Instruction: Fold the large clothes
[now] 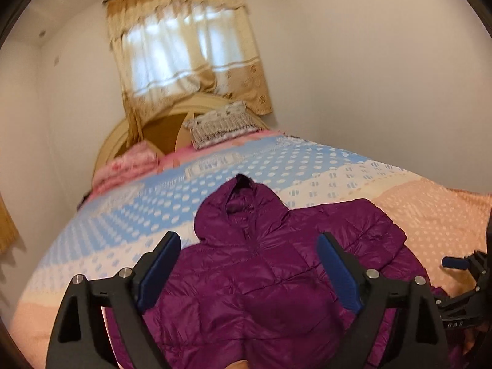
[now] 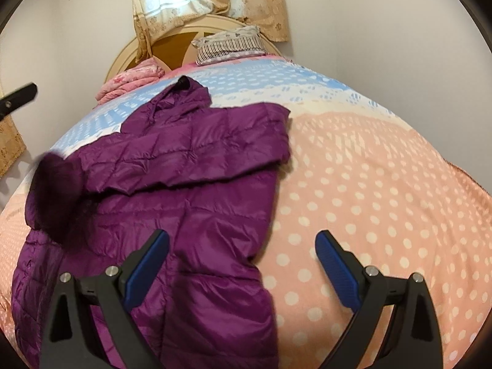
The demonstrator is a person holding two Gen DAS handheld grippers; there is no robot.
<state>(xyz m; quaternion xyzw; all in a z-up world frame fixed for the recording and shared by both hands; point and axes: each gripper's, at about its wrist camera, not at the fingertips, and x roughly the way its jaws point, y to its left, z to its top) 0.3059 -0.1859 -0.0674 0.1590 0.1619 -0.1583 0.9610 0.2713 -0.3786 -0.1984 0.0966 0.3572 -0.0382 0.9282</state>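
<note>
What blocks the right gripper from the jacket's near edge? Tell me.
Nothing visible. The right gripper hangs open over the jacket, which lies flat on the bed, one sleeve folded across it. No other object lies between jaws and fabric.

Bed (image 2: 369, 169), dotted peach-blue cover; purple hooded jacket (image 2: 190, 166) spread on it; pillows (image 2: 230, 44) at headboard.

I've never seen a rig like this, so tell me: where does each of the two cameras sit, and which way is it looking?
Left wrist: sits on the left gripper, looking along its open fingers over the purple jacket toward the headboard; the right gripper shows at the edge.
Right wrist: sits on the right gripper, open, looking across the jacket's edge and the dotted bedspread.
Shared: jacket, bedspread, pillow, curtain.
</note>
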